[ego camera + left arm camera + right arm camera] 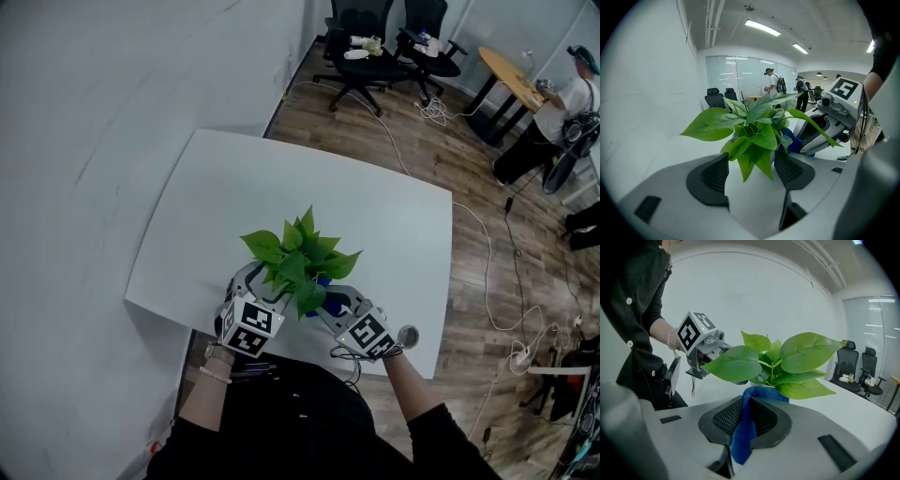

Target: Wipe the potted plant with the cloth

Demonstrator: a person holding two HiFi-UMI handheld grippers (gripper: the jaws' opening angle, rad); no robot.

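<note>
two flank the plant [298, 255]: left hand-held gripper [751, 174] spread, right hand-held gripper [746, 417] pinching cloth [740, 442].

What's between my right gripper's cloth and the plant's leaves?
Nothing visible. The cloth, shut in the right gripper, sits right under the lowest leaves of the plant. The left gripper is at the plant's other side, clear of that path.

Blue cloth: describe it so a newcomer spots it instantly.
On the white table, near the edge closest to the person, stands a green potted plant. Beside it, the right hand-held gripper pinches the cloth between its jaws, just under the leaves. It is the only blue thing there.
</note>
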